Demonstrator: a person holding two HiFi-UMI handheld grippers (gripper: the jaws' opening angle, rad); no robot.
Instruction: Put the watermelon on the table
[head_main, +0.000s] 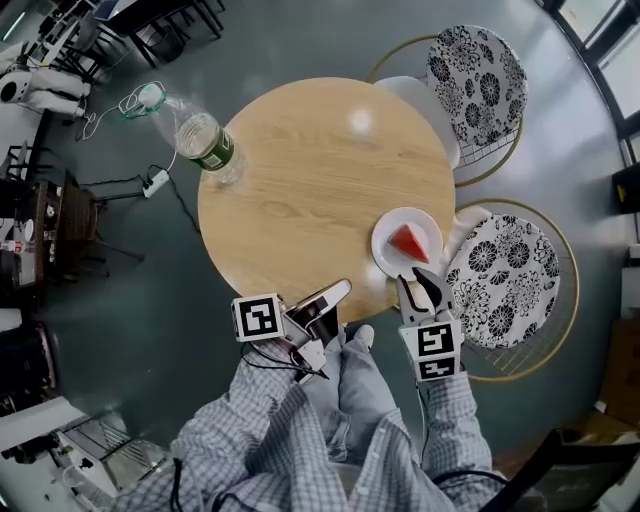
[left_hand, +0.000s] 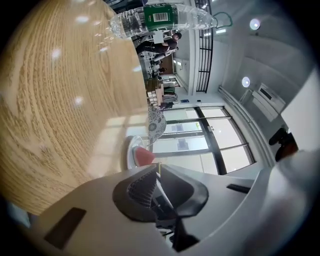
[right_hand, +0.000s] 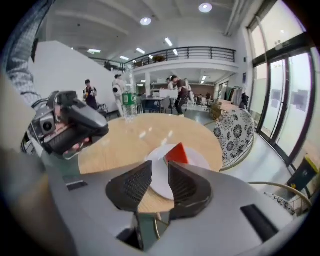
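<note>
- I see the watermelon (head_main: 407, 243), a red wedge, lying flat on a white plate (head_main: 388, 228).
- The plate sits at the near edge of the round wooden table (head_main: 300, 180).

- A round wooden table (head_main: 300, 180) stands on a grey-green floor (head_main: 250, 50).
- A white plate (head_main: 392, 258) sits near the table's right rim, a red watermelon slice (head_main: 408, 241) on it.
- A clear bottle (head_main: 205, 140) (green label) sits at the far left rim.
- The left gripper (head_main: 340, 290) is at the near rim.
- The right gripper (head_main: 420, 288) points at the plate, just beside it.
- Two floral-cushioned chairs (head_main: 478, 75) stand to the right.
</note>
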